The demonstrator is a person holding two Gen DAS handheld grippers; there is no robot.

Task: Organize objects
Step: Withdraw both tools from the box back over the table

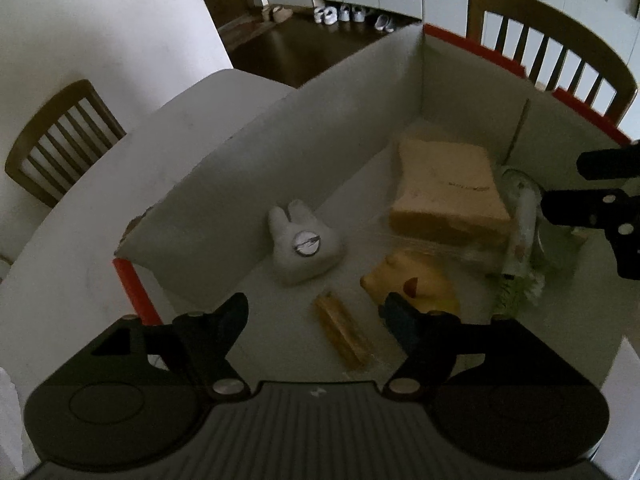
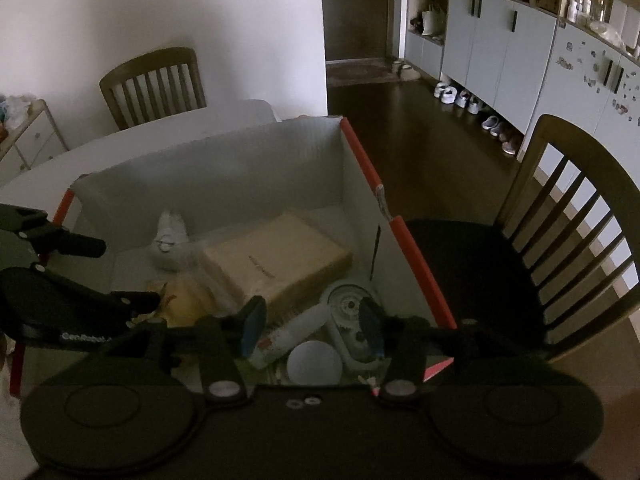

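A white cardboard box with red edges (image 1: pixel 132 280) stands on a white table. In it lie a white plush toy (image 1: pixel 306 242), a tan flat pack (image 1: pixel 448 188), a yellow soft toy (image 1: pixel 420 286) and an amber stick-shaped packet (image 1: pixel 342 332). My left gripper (image 1: pixel 316 312) hangs open over the packet without touching it. My right gripper (image 2: pixel 313 326) is open at the box's right end. Under its blue pads (image 2: pixel 254 324) lie a white tube (image 2: pixel 288 336), a white round cap (image 2: pixel 314 362) and a white geared case (image 2: pixel 348 308); nothing presses on them.
Wooden chairs stand at the table: one to the right (image 2: pixel 560 220), one behind (image 2: pixel 154 84). The box's far wall (image 2: pixel 240 168) rises high. Dark floor, grey cupboards (image 2: pixel 500 52) and several shoes lie beyond. Each gripper shows in the other's view: left gripper (image 2: pixel 116 276), right gripper (image 1: pixel 566 185).
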